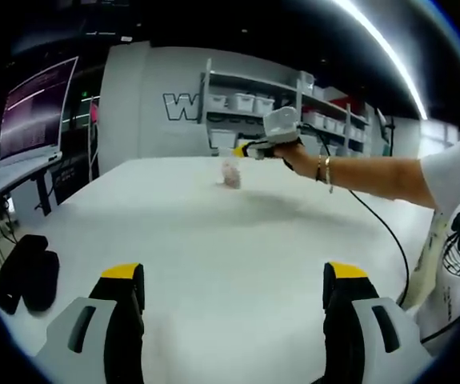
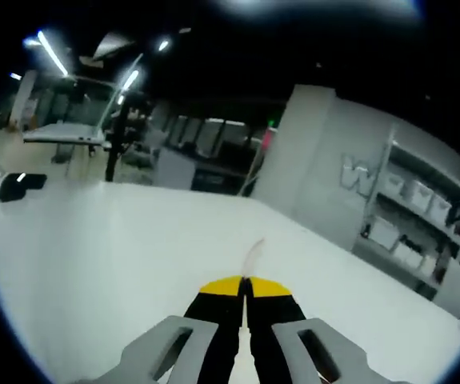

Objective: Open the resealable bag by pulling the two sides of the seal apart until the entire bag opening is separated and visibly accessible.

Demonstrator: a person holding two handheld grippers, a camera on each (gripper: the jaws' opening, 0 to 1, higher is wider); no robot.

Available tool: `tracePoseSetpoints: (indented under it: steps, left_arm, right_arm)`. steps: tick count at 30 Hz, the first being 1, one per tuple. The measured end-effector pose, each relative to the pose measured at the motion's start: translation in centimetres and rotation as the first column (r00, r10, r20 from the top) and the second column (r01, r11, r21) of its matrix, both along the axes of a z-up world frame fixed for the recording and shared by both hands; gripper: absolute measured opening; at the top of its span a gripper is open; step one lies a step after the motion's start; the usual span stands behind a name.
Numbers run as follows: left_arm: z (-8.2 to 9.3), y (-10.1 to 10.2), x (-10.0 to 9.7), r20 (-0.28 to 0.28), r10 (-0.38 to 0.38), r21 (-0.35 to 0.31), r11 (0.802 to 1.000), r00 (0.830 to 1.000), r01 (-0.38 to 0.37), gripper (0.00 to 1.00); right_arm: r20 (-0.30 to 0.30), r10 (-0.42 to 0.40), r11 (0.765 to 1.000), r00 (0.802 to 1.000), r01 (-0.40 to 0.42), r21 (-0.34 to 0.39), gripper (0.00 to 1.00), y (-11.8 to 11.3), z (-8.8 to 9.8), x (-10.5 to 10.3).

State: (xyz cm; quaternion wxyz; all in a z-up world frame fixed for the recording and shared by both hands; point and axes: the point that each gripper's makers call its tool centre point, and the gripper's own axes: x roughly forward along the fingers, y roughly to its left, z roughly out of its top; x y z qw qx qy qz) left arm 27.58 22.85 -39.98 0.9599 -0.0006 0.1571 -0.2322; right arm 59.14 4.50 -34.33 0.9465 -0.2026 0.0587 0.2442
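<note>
left gripper view: left gripper (image 1: 234, 292) hangs over the white table (image 1: 214, 240), jaws spread wide, nothing between them. across the table a hand (image 1: 290, 152) holds the right gripper (image 1: 242, 150), with the clear resealable bag (image 1: 230, 172) hanging from its tip just above the surface. a black object (image 1: 26, 272) lies at the table's left edge; shelving with bins (image 1: 250, 104) lines the grey wall.

right gripper view: jaws pinched together on the bag's (image 2: 253, 256) thin edge. a monitor stand (image 2: 70, 132) stands beyond the table.
</note>
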Motion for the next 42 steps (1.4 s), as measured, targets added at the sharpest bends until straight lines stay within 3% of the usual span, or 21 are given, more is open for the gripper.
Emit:
tracePoseSetpoints:
  steps: [15,42]
  left_arm:
    - [0.0,0.8,-0.3,0.006,0.015,-0.011,1.000,1.000,-0.015,0.91]
    - [0.6,0.2,-1.3,0.022,0.006,0.003,1.000,1.000,-0.006,0.91]
  right_arm:
    - [0.015,0.005,1.000,1.000,-0.006,0.009,0.00,0.9,0.8,0.3]
    - [0.027,0.010,0.999,1.000,-0.011,0.053,0.00,-0.1,2.1,-0.4]
